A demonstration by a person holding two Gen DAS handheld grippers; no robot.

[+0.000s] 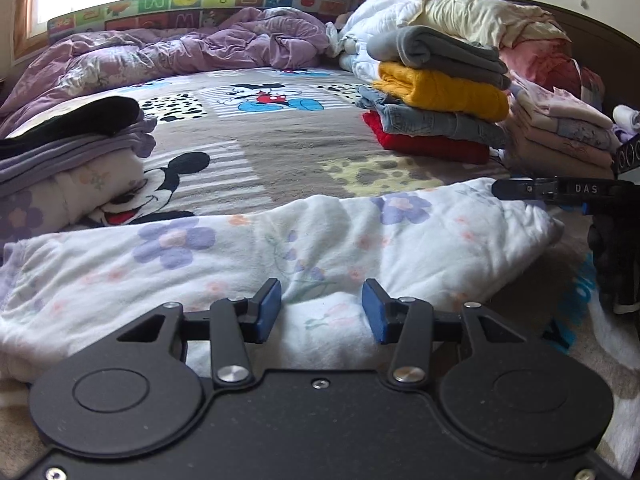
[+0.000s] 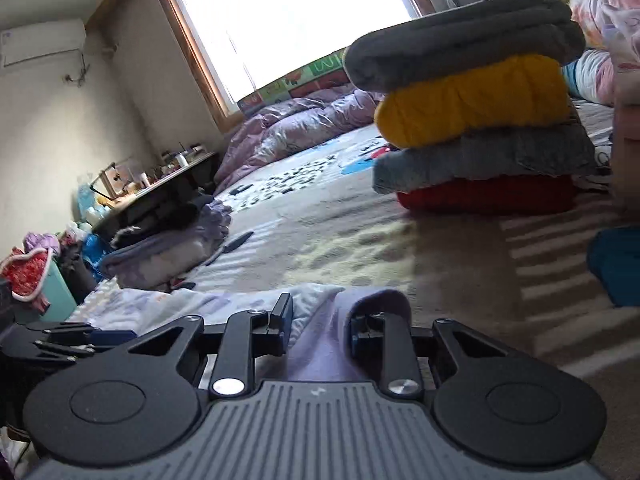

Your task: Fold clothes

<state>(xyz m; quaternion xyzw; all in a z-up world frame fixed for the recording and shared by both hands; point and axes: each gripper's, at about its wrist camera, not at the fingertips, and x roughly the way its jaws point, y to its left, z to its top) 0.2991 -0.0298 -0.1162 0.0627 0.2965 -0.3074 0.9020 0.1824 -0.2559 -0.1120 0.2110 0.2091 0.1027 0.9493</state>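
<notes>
A white fleece garment with purple flowers (image 1: 280, 248) lies folded across the bed in front of me. My left gripper (image 1: 322, 306) is open, its blue pads just above the garment's near edge, holding nothing. My right gripper (image 2: 320, 326) is at the garment's right end, open, with a lilac cuff or hem (image 2: 360, 308) lying between the fingers and draped over the right one. The right gripper also shows at the right edge of the left wrist view (image 1: 560, 191). The garment shows white and lilac in the right wrist view (image 2: 200, 304).
A stack of folded clothes, grey, yellow, denim and red (image 1: 440, 92) (image 2: 480, 120), stands at the back right. Pink folded items (image 1: 560, 132) sit beside it. A second pile, black and purple (image 1: 68, 140), lies at the left. A crumpled lilac duvet (image 1: 180, 48) fills the far side.
</notes>
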